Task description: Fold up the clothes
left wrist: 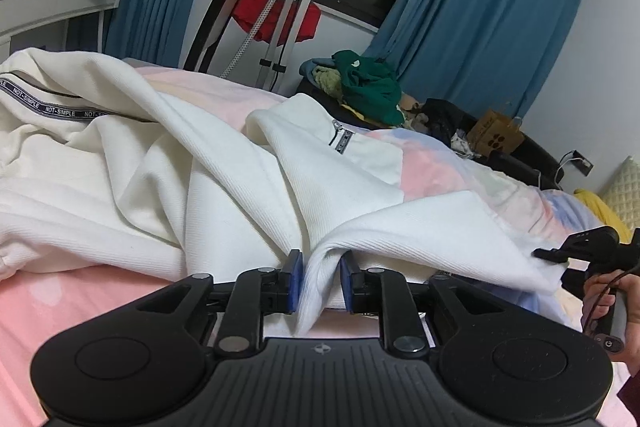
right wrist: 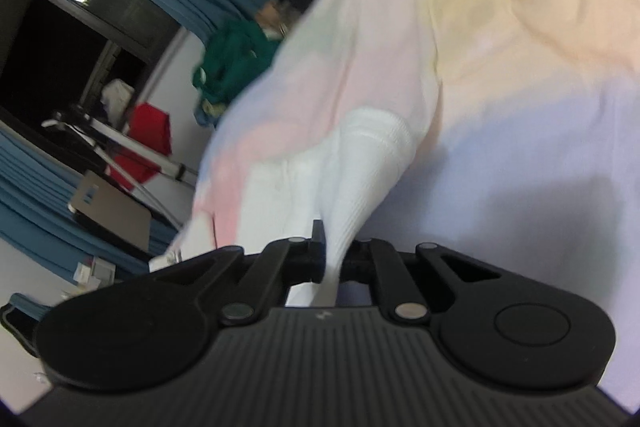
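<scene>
My left gripper (left wrist: pixel 319 281) has its blue-padded fingers (left wrist: pixel 295 281) pinched onto a fold of the white garment (left wrist: pixel 208 183), right at the near edge of the bed (left wrist: pixel 80 311). My right gripper (right wrist: pixel 330 253) has its fingers clamped on a ribbed white strip of the same garment, lifted over the pastel bedding; that view is blurred and tilted. Only the left view shows the garment spread across the bed, with its lettered tape and a zip, plus my other hand (left wrist: pixel 608 301) at the right edge. Both views catch the green clothes pile (left wrist: pixel 370 87) and blue curtains (left wrist: pixel 492 11) beyond the far edge.
</scene>
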Available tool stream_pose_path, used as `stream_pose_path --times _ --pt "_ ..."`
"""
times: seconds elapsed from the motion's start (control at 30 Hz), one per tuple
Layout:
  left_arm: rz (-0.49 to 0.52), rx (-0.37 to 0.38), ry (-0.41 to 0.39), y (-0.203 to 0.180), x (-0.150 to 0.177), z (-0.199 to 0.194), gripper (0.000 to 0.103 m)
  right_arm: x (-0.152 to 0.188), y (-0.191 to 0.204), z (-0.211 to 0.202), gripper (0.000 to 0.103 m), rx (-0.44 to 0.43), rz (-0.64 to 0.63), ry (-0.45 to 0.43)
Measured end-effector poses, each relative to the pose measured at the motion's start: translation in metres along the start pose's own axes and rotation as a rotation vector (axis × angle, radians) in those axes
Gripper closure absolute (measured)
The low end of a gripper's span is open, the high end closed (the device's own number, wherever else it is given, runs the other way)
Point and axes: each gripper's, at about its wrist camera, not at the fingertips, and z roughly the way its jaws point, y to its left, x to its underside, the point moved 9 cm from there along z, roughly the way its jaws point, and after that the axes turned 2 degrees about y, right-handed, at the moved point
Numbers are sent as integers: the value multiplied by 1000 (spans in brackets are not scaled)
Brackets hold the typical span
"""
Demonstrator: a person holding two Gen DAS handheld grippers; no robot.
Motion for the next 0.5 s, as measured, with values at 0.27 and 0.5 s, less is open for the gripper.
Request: stream_pose_path --times 0.27,0.5 --pt "-37 47 14 -4 4 -29 30 -47 -31 -16 98 30 -7 -153" --pt "-528 -15 68 85 19 -48 20 -33 -99 5 98 113 216 -55"
